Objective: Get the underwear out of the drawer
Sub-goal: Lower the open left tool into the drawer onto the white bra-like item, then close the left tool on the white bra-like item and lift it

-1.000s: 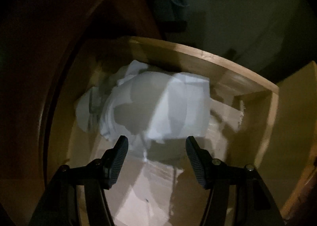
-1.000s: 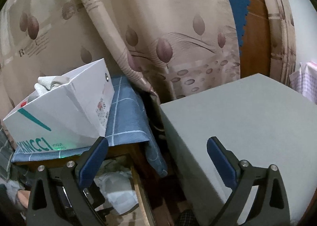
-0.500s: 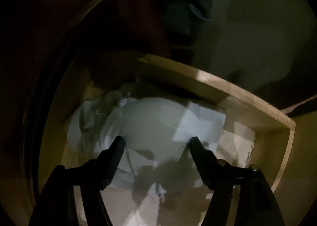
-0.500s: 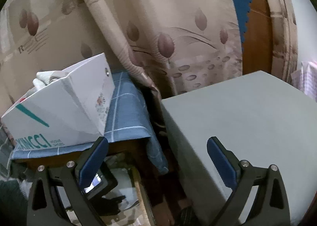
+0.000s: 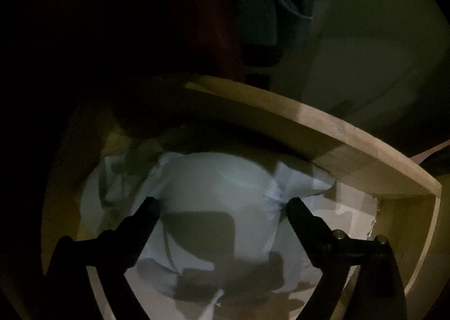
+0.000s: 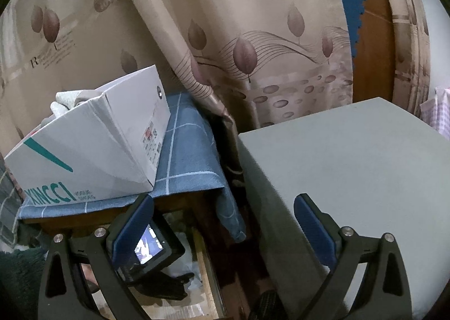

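The wooden drawer (image 5: 337, 145) holds pale crumpled underwear (image 5: 219, 193) on its paper-lined bottom — dim, shadowed.

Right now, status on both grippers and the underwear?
Left gripper opening, straddling white underwear, not gripping. Underwear still in the drawer. Right gripper open, empty, above drawer. Nothing blocking.

The left tongs (image 5: 220, 204) point steeply down, jaws opening; the right tongs (image 6: 223, 207) gape wide, holding nothing.
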The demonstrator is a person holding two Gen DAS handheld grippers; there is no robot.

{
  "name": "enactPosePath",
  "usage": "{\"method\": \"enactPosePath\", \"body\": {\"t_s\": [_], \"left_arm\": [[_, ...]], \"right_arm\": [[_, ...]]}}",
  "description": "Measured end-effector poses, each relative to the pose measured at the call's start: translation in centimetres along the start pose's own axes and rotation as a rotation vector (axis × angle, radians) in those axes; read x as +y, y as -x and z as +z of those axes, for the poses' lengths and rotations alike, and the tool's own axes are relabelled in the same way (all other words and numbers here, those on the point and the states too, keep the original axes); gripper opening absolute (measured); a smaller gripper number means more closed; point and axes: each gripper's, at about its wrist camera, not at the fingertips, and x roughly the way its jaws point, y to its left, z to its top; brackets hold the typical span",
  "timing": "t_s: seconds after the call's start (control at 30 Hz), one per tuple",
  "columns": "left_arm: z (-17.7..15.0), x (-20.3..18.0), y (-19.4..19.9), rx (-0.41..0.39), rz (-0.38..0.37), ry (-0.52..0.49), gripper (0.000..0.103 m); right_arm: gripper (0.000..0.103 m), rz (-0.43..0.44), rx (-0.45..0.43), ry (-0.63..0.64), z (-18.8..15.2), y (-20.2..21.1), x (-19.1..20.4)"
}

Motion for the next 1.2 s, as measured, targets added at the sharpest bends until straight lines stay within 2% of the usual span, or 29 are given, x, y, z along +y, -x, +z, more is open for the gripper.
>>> {"method": "enactPosePath", "body": {"t_s": [0.17,0.33,0.5,0.6,0.67,0.77,0.93,1.0,1.13,1.2], "left_arm": [[-0.1,-0.3,0.2,-0.012,-0.006,0.01,0.1],[-1.0,2.0,-0.5,0.008,-0.016,0.036,0.096],[-1.4,2.7,-0.1,0.027,-0.056,0.091,0.079],[-1.6,2.8,0.2,0.034,-0.056,0.096,0.057],[-1.8,3.3,0.7,0.042,-0.066,0.118,0.038],[-2.3,3.6,1.3,0.057,-0.072,0.14,0.028],[-3.8,3.4,2.4,0.07,-0.077,0.155,0.025],[-4.4,3.6,3.1,0.07,-0.04,0.148,0.024],[-5.6,4.5,4.3,0.089,-0.049,0.177,0.024],[-6.5,4.2,4.7,0.105,-0.023,0.151,0.024]], "right_arm": [[0.099,0.016,0.006,0.015,-0.3,-0.1,0.4],[0.099,0.022,0.01,0.021,-0.4,-0.3,0.6],[0.099,0.03,0.017,0.025,-0.5,-0.4,0.7],[0.099,0.034,0.019,0.023,-0.5,-0.4,0.6],[0.099,0.045,0.007,0.021,-0.5,-0.2,0.6],[0.099,0.052,0.01,0.032,-0.6,-0.2,0.8],[0.099,0.057,0.019,0.035,-0.7,-0.4,0.8],[0.099,0.056,0.025,0.037,-0.6,-0.5,0.8],[0.099,0.055,0.041,0.031,-0.6,-0.9,0.8],[0.099,0.053,0.051,0.035,-0.7,-1.1,0.9]]}}
